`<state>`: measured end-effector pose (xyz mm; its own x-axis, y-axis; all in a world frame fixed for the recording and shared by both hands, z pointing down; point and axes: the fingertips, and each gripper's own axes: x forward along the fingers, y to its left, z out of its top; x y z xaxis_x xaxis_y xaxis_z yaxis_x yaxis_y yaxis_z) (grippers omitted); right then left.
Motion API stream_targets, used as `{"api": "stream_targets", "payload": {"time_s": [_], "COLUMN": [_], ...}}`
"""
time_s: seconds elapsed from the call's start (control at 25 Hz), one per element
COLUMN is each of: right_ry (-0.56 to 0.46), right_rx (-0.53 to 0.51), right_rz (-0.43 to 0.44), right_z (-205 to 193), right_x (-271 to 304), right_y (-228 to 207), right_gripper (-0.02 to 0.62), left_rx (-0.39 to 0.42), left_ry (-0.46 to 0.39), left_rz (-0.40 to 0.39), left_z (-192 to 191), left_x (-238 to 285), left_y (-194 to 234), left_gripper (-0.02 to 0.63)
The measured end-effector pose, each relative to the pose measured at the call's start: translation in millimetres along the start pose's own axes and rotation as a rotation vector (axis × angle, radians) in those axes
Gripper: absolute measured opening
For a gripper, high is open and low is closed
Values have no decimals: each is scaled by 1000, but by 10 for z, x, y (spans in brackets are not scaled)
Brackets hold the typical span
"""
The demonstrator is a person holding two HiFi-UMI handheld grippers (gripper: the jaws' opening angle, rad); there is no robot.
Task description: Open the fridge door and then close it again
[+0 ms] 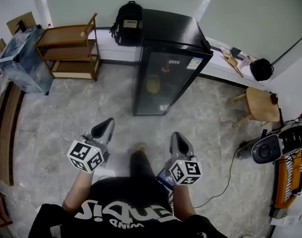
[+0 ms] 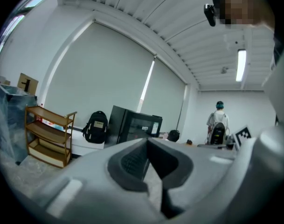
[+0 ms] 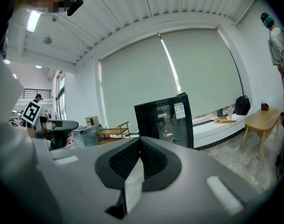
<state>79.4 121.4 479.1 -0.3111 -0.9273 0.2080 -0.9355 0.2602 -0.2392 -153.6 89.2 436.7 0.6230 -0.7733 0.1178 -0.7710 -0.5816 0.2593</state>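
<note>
A black fridge [image 1: 165, 63] with a glass door stands against the far ledge, its door closed; it also shows ahead in the left gripper view as the fridge [image 2: 132, 125] and in the right gripper view as the fridge [image 3: 166, 120]. My left gripper [image 1: 105, 126] is held out over the floor, well short of the fridge and left of its door, jaws shut with nothing between them. My right gripper [image 1: 176, 137] hangs level beside it, also short of the fridge, jaws closed together and empty.
A wooden shelf rack [image 1: 71, 48] stands left of the fridge, with a black backpack [image 1: 127, 24] on the ledge between them. A wooden stool [image 1: 257, 105] sits at the right. A plastic-wrapped bin [image 1: 22, 58] is far left. Cables and a machine [image 1: 270, 148] lie right.
</note>
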Motion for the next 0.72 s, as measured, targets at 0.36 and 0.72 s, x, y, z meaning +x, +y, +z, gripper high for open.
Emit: {"api": "stream_targets", "payload": {"time_s": [0.36, 0.72], "right_ry": [12, 21], "right_rx": [-14, -32], "right_rz": [91, 144], "right_z": [482, 759], "right_x": [951, 1627], "right_y": [-474, -997], "right_gripper": [-3, -3], "left_rx": [-20, -34], "left_ry": [-29, -80], "left_rz": [36, 78], "left_z": [316, 471], "left_x": [955, 1708], "left_y": [259, 464], "left_gripper": [2, 3]}}
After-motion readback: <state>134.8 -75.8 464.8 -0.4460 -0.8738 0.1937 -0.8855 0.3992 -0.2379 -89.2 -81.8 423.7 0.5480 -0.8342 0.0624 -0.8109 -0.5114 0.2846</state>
